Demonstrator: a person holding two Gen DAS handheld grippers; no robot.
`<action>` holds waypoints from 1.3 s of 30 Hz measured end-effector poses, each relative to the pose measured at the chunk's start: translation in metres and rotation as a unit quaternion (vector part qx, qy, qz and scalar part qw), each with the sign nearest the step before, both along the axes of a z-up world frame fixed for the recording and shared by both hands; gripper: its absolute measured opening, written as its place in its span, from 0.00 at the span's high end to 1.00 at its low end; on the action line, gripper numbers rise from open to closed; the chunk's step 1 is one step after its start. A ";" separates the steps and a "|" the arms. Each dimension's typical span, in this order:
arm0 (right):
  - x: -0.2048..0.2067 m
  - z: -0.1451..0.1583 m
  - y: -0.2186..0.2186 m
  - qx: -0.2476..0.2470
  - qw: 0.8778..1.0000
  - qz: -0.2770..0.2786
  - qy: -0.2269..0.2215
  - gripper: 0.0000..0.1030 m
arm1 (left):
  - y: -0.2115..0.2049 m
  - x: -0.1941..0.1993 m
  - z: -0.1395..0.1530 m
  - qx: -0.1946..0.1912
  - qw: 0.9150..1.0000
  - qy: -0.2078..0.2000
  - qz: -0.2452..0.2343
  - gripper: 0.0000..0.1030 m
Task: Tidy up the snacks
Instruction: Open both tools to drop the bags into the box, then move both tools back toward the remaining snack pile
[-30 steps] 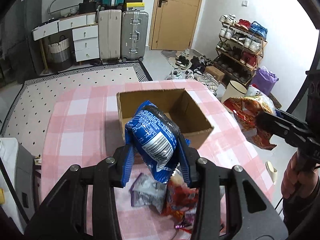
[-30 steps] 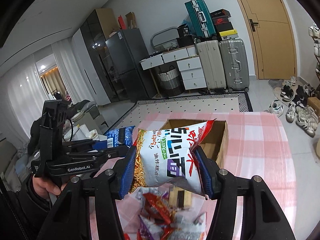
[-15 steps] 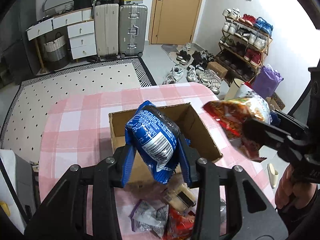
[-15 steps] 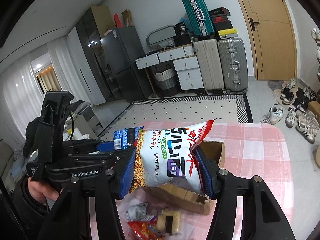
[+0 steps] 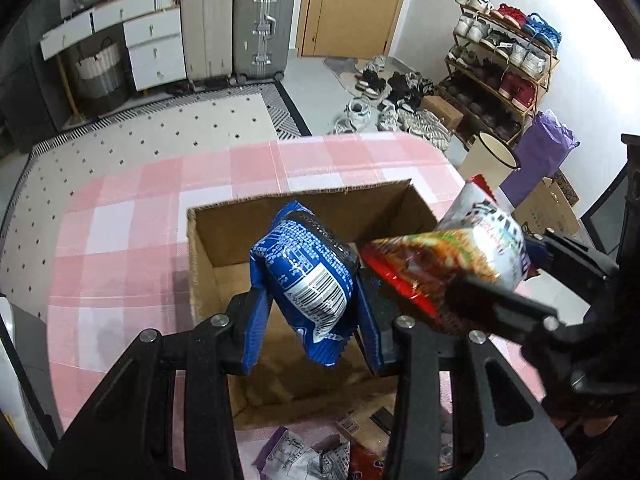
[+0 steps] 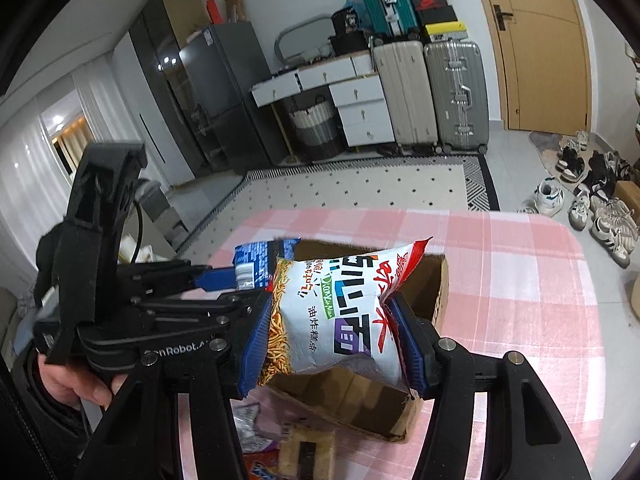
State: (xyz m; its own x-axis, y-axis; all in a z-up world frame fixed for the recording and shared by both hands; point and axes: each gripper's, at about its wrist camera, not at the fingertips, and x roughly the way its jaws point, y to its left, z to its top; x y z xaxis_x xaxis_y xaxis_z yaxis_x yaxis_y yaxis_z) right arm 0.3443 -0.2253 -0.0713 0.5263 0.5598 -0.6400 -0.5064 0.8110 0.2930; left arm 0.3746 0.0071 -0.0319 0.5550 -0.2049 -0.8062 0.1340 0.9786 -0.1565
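My left gripper (image 5: 312,320) is shut on a blue snack packet (image 5: 308,276) and holds it over the open cardboard box (image 5: 208,248) on the pink checked table. My right gripper (image 6: 332,344) is shut on a white and red noodle snack bag (image 6: 340,312), also above the box (image 6: 438,296). In the left wrist view the noodle bag (image 5: 452,256) and the right gripper (image 5: 480,280) come in from the right, close beside the blue packet. The right wrist view shows the left gripper (image 6: 256,276) and the blue packet (image 6: 260,260) just left of the bag.
Several loose snack packets (image 5: 304,452) lie on the pink checked tablecloth (image 5: 120,220) near the box's front side. A hand (image 6: 68,380) grips the left tool. Beyond the table lie a patterned rug, suitcases, drawers and a shoe rack (image 5: 504,64).
Both grippers have moved forward and down with their packets, from over the loose pile to above the box. The two packets now hang close together.
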 end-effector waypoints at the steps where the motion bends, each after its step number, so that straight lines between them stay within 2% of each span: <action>1: 0.002 -0.005 0.001 -0.003 1.000 0.001 0.002 0.44 | 0.001 0.002 -0.004 -0.002 1.000 0.001 -0.001 0.64; 3: 0.006 -0.013 0.002 -0.004 1.000 0.000 0.002 0.44 | 0.001 0.010 -0.011 -0.001 1.000 0.006 0.001 0.61; 5: 0.009 -0.019 0.002 -0.009 1.000 -0.005 -0.001 0.37 | 0.003 0.015 -0.018 0.003 1.000 0.014 0.008 0.52; 7: 0.011 -0.022 0.000 -0.012 1.000 -0.013 -0.002 0.32 | 0.007 0.019 -0.022 0.023 0.999 0.020 0.030 0.29; 8: 0.011 -0.023 -0.002 -0.012 1.000 -0.018 -0.003 0.27 | 0.010 0.018 -0.023 0.029 0.999 0.019 0.037 0.26; 10: 0.011 -0.022 -0.008 -0.002 1.000 -0.022 -0.003 0.22 | 0.013 0.014 -0.020 0.014 0.999 0.010 0.032 0.25; 12: 0.006 -0.016 -0.012 0.000 1.000 -0.027 -0.013 0.21 | 0.015 0.008 -0.016 0.027 0.999 -0.001 0.038 0.24; 19: -0.022 0.014 -0.029 0.014 0.998 -0.037 -0.049 0.18 | 0.014 -0.028 0.010 0.030 0.998 -0.038 0.035 0.22; 30: -0.087 0.057 -0.045 0.021 0.995 -0.031 -0.093 0.17 | -0.001 -0.102 0.053 0.039 0.996 -0.074 0.029 0.17; 36: -0.126 0.078 -0.050 0.025 0.993 -0.033 -0.114 0.17 | -0.005 -0.141 0.074 0.042 0.994 -0.099 0.036 0.04; 39: -0.145 0.084 -0.052 0.024 0.992 -0.032 -0.123 0.17 | -0.006 -0.162 0.085 0.043 0.992 -0.115 0.040 0.02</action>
State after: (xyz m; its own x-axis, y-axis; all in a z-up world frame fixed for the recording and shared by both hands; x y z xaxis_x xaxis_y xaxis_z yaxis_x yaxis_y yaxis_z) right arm 0.1988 -0.2769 0.0130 0.6985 0.5473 -0.4611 -0.5158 0.8316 0.2058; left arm 0.2126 0.0010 0.0527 0.7385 -0.0887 -0.6684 0.0776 0.9959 -0.0464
